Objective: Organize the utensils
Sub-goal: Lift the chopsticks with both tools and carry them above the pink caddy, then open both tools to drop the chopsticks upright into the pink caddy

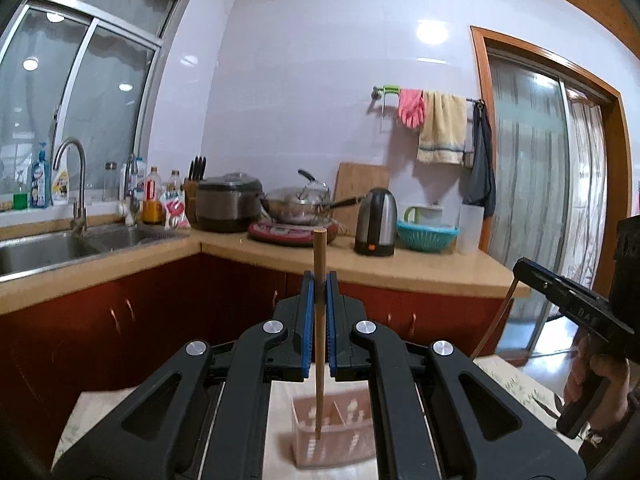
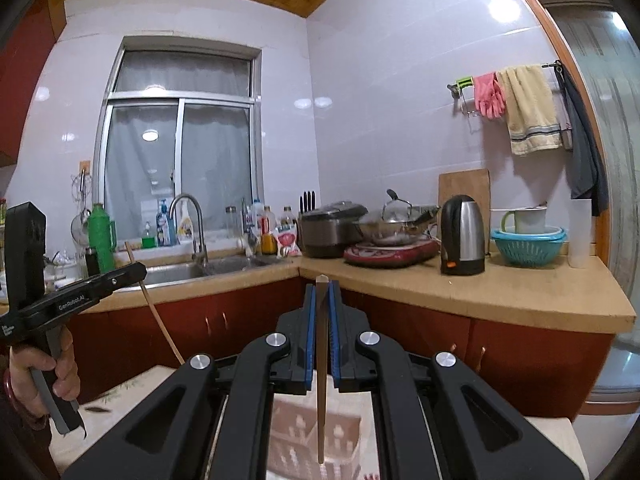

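My left gripper [image 1: 320, 280] is shut on a light wooden chopstick [image 1: 320, 340] that stands upright between its blue pads, its lower tip over a pink see-through utensil holder [image 1: 334, 436] on the cloth-covered table. My right gripper [image 2: 322, 290] is shut on a darker brown chopstick [image 2: 321, 380], also upright, its tip above the same pink holder [image 2: 296, 436]. The right gripper also shows at the right edge of the left wrist view [image 1: 520, 270]. The left gripper shows at the left of the right wrist view [image 2: 140, 270], holding its chopstick [image 2: 160, 320].
A light patterned tablecloth [image 1: 100, 404] covers the table. Behind stands a red-fronted counter [image 1: 420, 268] with a sink [image 1: 48, 248], rice cooker [image 1: 228, 204], wok [image 1: 300, 204], kettle [image 1: 376, 222] and teal basket [image 1: 427, 234]. A glass door [image 1: 532, 208] is at the right.
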`<control>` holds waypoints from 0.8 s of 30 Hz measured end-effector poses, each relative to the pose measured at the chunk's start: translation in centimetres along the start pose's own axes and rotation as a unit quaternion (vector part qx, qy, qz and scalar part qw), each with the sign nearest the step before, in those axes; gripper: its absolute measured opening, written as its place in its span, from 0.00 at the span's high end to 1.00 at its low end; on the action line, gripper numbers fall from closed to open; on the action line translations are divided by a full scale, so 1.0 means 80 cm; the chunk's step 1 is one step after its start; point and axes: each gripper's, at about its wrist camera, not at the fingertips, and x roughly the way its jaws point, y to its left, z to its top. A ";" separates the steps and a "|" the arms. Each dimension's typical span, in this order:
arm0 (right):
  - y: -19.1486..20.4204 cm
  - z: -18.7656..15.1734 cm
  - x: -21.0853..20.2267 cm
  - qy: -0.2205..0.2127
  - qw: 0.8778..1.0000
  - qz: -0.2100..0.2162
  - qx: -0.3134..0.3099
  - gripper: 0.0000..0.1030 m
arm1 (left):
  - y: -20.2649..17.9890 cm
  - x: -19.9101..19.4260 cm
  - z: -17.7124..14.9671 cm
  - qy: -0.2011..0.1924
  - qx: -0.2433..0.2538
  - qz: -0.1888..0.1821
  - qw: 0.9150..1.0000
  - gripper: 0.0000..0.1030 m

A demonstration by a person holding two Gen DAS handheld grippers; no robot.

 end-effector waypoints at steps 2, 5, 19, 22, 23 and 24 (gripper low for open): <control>-0.003 0.001 0.014 -0.004 1.000 -0.001 0.000 0.93 | -0.001 0.013 0.005 -0.008 0.003 0.007 1.000 0.94; -0.006 -0.005 0.033 -0.001 1.000 0.001 0.002 0.93 | -0.005 0.033 -0.001 -0.008 0.007 0.016 1.000 0.94; -0.021 -0.093 0.089 0.081 0.996 -0.012 0.023 0.93 | 0.007 0.119 -0.107 0.085 -0.030 0.031 0.995 0.94; -0.021 -0.105 0.090 0.094 0.995 -0.017 0.024 0.93 | 0.013 0.121 -0.124 0.100 -0.039 0.035 0.994 0.91; -0.023 -0.106 0.091 0.096 0.995 -0.019 0.026 0.93 | 0.014 0.122 -0.127 0.104 -0.039 0.036 0.993 0.88; -0.023 -0.107 0.090 0.098 0.995 -0.019 0.028 0.90 | 0.015 0.122 -0.130 0.106 -0.040 0.037 0.993 0.80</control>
